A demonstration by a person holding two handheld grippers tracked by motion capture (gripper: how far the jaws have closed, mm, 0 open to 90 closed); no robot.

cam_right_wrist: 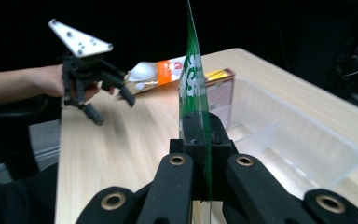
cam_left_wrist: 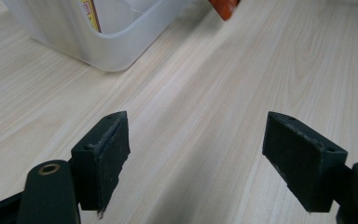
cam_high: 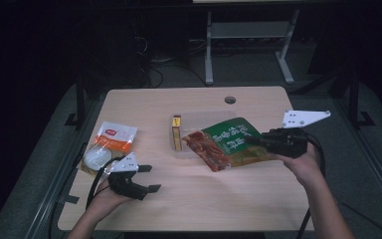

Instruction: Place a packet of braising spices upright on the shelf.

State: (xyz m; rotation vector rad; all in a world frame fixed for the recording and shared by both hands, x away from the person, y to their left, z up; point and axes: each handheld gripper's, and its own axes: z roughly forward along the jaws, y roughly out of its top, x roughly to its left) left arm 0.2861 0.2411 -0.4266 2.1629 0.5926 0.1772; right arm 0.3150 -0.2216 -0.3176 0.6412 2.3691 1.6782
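Black grippers (cam_high: 149,178) with brass-ringed screw holes, grey triangular plates, black cables, bare forearms.

Two black jaws of the left gripper (cam_left_wrist: 196,163) rise from the bottom edge, standing wide apart with nothing between them but bare wood. Their inner pads (cam_left_wrist: 109,154) look scuffed and pale along the edges, and a brass-ringed hole shows on the left jaw's arm. Under them runs the light wooden table (cam_left_wrist: 223,93), its grain slanting across the frame. At upper left stands a translucent plastic container (cam_left_wrist: 121,42) with a rounded corner, resting on the tabletop well beyond the jaws; a yellow-and-red box (cam_left_wrist: 91,11) shows inside it against the wall. At the top edge, just right of the container, an orange-red tip of a packet (cam_left_wrist: 223,7) pokes into the frame.
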